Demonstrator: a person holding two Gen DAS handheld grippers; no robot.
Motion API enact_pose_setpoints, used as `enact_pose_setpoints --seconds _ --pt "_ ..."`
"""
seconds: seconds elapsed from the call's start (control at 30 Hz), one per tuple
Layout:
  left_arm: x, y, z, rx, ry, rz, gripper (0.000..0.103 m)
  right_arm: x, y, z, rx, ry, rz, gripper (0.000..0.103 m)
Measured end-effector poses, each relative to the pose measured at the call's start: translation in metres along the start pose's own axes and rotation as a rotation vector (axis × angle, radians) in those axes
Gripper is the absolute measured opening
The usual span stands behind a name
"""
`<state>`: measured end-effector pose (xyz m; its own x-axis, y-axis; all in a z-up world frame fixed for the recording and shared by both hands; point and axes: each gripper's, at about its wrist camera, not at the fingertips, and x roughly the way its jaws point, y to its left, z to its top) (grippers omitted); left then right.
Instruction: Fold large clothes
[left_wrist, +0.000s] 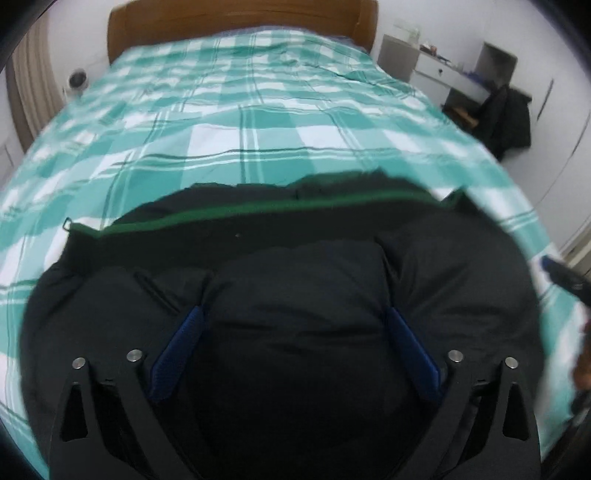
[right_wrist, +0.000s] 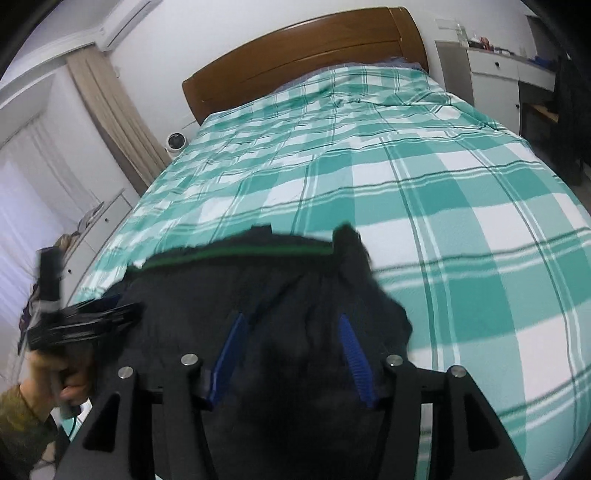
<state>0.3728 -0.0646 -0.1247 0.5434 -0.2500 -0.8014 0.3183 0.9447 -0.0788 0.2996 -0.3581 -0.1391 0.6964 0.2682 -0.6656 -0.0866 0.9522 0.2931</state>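
A dark puffy jacket (left_wrist: 295, 229) with a green trim line (left_wrist: 258, 212) lies bunched at the near end of the bed. In the left wrist view my left gripper (left_wrist: 295, 312) hovers over it with the blue pads (left_wrist: 184, 339) spread wide, and a padded bulge shows between them without the pads pinching it. My right gripper (right_wrist: 291, 317) stands partly open above the jacket (right_wrist: 314, 273), with dark fabric behind its fingers. The right wrist view shows the left gripper (right_wrist: 85, 317), blurred, held by a hand (right_wrist: 70, 373) at the far left.
A green-and-white checked sheet (right_wrist: 443, 221) covers the bed up to a wooden headboard (right_wrist: 303, 48). A beige curtain (right_wrist: 110, 122) and a small round white device (right_wrist: 175, 142) are on the left. A white desk (left_wrist: 447, 75) and a dark coat on a chair (left_wrist: 506, 118) stand on the right.
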Motion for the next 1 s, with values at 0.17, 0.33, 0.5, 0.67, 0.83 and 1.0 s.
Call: enact_pose_setpoints --seconds 0.17,0.33,0.5,0.67,0.83,1.0 --pt "0.020 -0.006 -0.012 0.029 0.008 0.043 0.102 0.027 -0.019 -0.027 0.048 -0.015 0.063 0.055" --pt "0.029 0.004 -0.021 0.002 -0.022 0.028 0.102 0.046 -0.027 -0.032 0.097 -0.015 0.088 0.055" --pt "0.023 0.006 -0.015 -0.007 -0.006 0.018 0.102 0.053 -0.024 -0.037 0.085 -0.014 0.055 0.055" --pt "-0.027 -0.002 -0.011 0.023 0.019 -0.026 0.098 0.045 -0.022 -0.034 0.090 0.004 0.019 0.055" --pt "-0.034 -0.013 -0.038 0.056 0.061 -0.006 0.098 0.015 -0.014 -0.031 0.103 -0.014 -0.021 0.055" --pt "-0.013 -0.023 -0.061 0.088 0.027 0.055 0.101 -0.033 -0.008 -0.046 0.115 -0.083 -0.005 0.055"
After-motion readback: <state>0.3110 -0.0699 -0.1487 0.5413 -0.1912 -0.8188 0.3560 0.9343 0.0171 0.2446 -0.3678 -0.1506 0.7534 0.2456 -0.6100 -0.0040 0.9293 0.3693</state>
